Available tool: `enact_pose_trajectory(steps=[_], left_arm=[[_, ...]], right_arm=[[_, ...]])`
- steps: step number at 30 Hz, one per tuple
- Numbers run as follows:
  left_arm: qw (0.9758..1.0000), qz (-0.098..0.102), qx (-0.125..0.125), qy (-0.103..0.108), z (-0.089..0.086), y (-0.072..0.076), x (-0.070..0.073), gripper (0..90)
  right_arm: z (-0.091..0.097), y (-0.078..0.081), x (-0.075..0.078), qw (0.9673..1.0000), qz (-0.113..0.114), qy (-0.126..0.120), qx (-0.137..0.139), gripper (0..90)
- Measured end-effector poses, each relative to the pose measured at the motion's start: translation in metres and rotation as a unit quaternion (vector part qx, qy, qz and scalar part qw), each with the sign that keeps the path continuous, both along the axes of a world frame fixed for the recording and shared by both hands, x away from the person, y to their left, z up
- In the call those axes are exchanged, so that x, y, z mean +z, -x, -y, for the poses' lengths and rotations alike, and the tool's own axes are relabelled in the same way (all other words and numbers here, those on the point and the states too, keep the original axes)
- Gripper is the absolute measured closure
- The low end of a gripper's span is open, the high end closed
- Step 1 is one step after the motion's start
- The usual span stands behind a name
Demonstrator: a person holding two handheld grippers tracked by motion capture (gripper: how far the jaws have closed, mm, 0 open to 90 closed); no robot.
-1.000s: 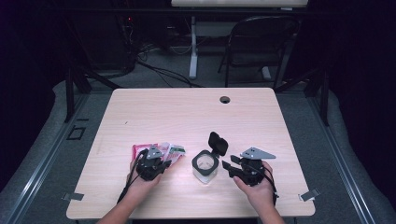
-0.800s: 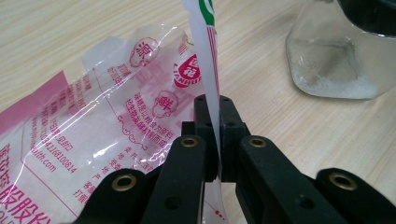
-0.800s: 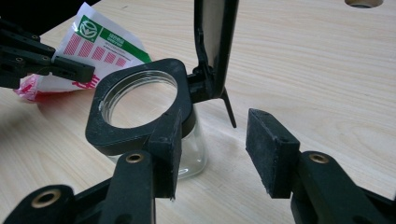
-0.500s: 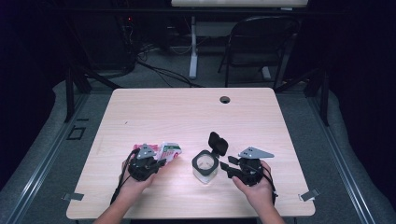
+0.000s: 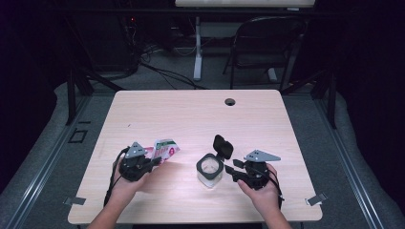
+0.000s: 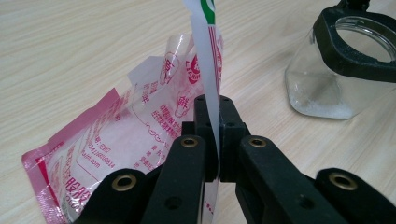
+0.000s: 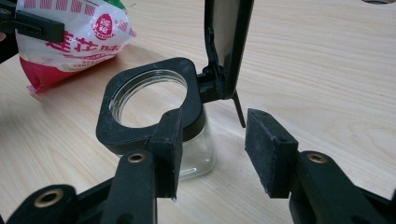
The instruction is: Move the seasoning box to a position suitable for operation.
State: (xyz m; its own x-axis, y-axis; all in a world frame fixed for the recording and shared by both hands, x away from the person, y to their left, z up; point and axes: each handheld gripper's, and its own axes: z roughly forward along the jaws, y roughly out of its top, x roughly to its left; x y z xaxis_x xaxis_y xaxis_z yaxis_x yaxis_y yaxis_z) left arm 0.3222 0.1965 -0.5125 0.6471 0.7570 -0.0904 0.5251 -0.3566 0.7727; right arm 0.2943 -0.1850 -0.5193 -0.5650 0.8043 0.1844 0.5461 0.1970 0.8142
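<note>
The left gripper (image 5: 152,163), nearest the person at the table's front left, is pinching the top edge of a pink-and-white printed plastic pouch (image 6: 140,140), its jaws pressed together on the thin film. The pouch's lower end is resting on the light wooden table (image 5: 191,114). To its right, the square clear glass jar with a black collar (image 5: 209,170) is standing with its black hinged lid (image 5: 222,146) flipped up; only a little white powder is lying in the bottom. The right gripper (image 7: 212,149) is sitting spread beside the jar's collar, not clamping it. So the jar is open and the pouch gripped, but pouring looks still to be done. Compared with a second ago, the left hand is lifting the pouch slightly, while the right is staying put.
</note>
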Motion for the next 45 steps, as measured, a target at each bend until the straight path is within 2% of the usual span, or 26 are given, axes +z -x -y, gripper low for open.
enact_pose_trajectory(steps=[8,15,20,28,34,45], left_arm=[[0.9999,0.004,0.010,0.006,-0.009,0.004,0.007,90.0],[0.9998,0.012,0.016,0.007,-0.016,0.008,0.013,90.0],[0.9993,0.015,0.028,0.020,-0.026,0.011,0.019,90.0],[0.9988,0.018,0.039,0.024,-0.034,0.014,0.022,90.0],[0.9985,0.022,0.044,0.023,-0.040,0.014,0.026,90.0],[0.9969,0.035,0.063,0.031,-0.058,0.014,0.040,90.0]], right_arm=[[-0.003,0.000,0.006,0.9999,0.008,-0.001,0.009,57.4],[-0.009,0.003,0.015,0.9995,0.017,-0.003,0.027,58.8],[-0.017,0.003,0.016,0.9990,0.023,0.008,0.037,59.1],[-0.021,0.000,0.016,0.9987,0.019,0.012,0.045,58.4],[-0.021,-0.002,0.015,0.9990,0.017,0.015,0.040,58.2],[-0.019,-0.003,0.014,0.9993,0.007,0.004,0.037,58.2]])
